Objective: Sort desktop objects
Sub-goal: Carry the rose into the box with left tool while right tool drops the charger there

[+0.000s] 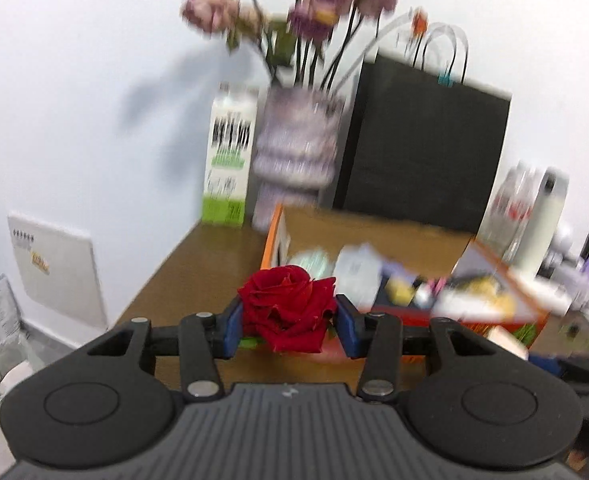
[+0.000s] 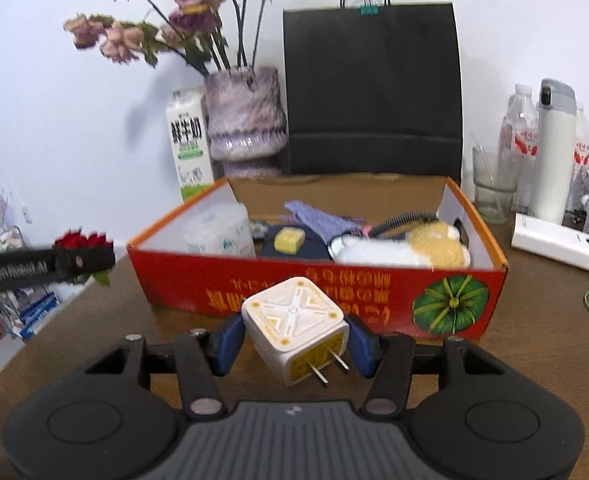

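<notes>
Two tongs, each clenched on one thing above the brown wooden table.
Left tongs grip a red rose; right tongs grip a white-and-yellow cube plug adapter, just before the open red cardboard box.

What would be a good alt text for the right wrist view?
The right hand-held gripper grips a white and yellow cube-shaped plug adapter above a brown wooden table. Behind it stands an open red cardboard box holding a plush toy and other items.
</notes>
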`<state>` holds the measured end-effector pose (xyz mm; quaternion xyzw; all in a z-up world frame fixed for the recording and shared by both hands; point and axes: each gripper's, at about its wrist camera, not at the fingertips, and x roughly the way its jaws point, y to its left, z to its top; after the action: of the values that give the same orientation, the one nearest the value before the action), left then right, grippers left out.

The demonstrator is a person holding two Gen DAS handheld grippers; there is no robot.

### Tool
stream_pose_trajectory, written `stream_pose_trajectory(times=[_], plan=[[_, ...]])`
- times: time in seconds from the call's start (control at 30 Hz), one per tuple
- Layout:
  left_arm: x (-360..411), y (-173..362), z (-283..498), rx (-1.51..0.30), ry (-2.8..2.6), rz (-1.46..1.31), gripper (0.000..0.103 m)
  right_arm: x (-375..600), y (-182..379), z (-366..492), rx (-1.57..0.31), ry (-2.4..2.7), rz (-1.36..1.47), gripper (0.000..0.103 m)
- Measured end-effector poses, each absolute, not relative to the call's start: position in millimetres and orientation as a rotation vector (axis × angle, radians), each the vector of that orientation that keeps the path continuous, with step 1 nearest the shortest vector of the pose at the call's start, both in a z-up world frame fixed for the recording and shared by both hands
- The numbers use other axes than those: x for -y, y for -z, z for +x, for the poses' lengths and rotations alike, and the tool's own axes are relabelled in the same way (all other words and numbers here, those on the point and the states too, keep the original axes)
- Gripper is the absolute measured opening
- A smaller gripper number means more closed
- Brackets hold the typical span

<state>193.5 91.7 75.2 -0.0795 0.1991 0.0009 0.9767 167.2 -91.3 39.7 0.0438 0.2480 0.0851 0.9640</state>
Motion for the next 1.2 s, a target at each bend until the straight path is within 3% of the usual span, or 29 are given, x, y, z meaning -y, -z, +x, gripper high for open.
stream_pose_trajectory(times=[0.2,0.5,1.07,1.1,1.17,1.2], plan=[[-60.6,-100.5,207.3,-0.336,0.041,-0.172,0.047,107.0,-61.6,175.6,-0.423,-0.13,0.113,0.054],[-24.1,-95.6,251.4,-0.336,0.065,-0.161,0.047,138.6,-66.9,212.3,-0.393,-0.093,0.146,0.054],[-23.0,-76.0,351.5,-0.391,0.032,-0.08,0.048,119.8,-50.0,307.7,-0.44,-0.111,0.075,0.054],[-22.9,-74.8,354.8,-0.396,0.034,-0.076,0.052,118.1,-49.1,313.2,-0.455,-0.113,0.071,0.054],[-21.4,-71.8,359.6,-0.412,0.025,-0.058,0.078,117.4,-47.1,319.2,-0.473,-0.12,0.065,0.057],[-20.6,-71.4,359.0,-0.409,0.01,-0.051,0.101,118.1,-46.9,319.9,-0.475,-0.112,0.062,0.062]])
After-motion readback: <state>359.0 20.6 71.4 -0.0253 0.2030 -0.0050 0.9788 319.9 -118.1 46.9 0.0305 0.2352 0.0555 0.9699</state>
